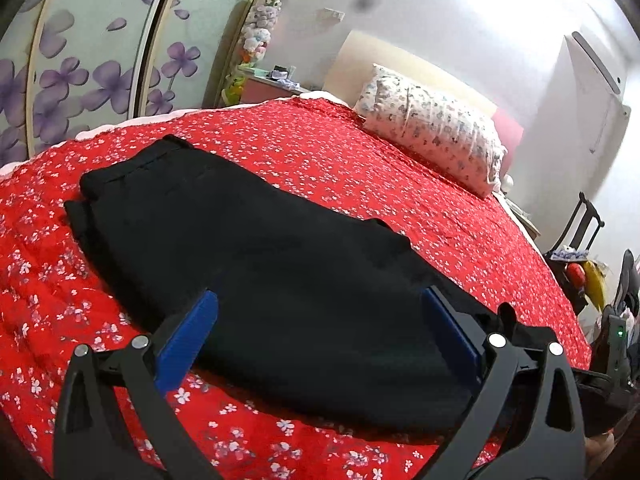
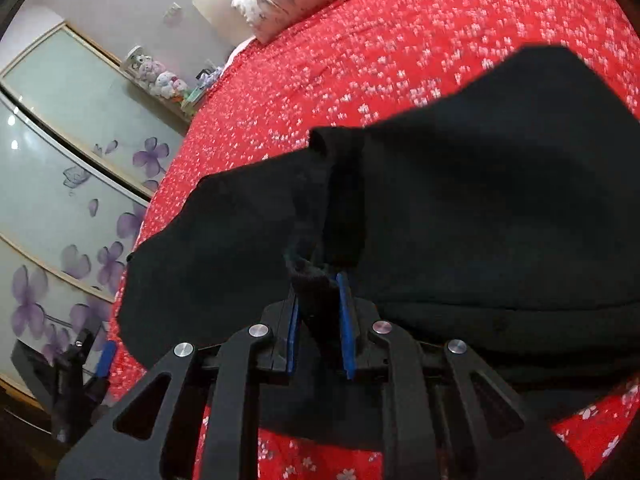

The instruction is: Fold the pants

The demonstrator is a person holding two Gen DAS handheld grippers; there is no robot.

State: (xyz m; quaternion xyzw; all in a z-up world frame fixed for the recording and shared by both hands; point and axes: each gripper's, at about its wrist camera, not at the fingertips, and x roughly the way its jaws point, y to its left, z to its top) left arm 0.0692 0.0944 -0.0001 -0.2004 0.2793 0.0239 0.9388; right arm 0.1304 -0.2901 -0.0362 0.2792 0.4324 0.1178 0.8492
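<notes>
Writing is nowhere to be read: no brand or label shows on the black pants [image 1: 256,256], on either tool, or on the white appliance [image 1: 592,92] standing at 2 o'clock of the left wrist view.

Those pants lie folded lengthwise on the bed's red flowered bedspread [image 1: 340,152], running from about 10 o'clock down to 5 o'clock in that view. The left hand-held gripper [image 1: 320,300] hovers over their near end with its blue pads [image 1: 188,336] spread wide and nothing between them.

The right hand-held gripper [image 2: 318,280] is clamped on a bunched edge of the same cloth, the blue pads [image 2: 345,320] pressed close on either side of a thick fold. From the pinch the fabric drapes out toward 9 o'clock and 3 o'clock, partly lifted off the bedspread.

A patterned pillow [image 1: 432,136] rests at the head of the bed near 1 o'clock. Sliding wardrobe doors with purple flowers [image 1: 100,72] fill the 10 o'clock side, and a stack of soft toys [image 1: 260,32] stands beside them.

The black cloth swallows detail, so seams, waistband and leg ends are hard to tell apart. The right wrist view is blurred, and the clutter at 4 o'clock of the left view is cut off by the edge.
</notes>
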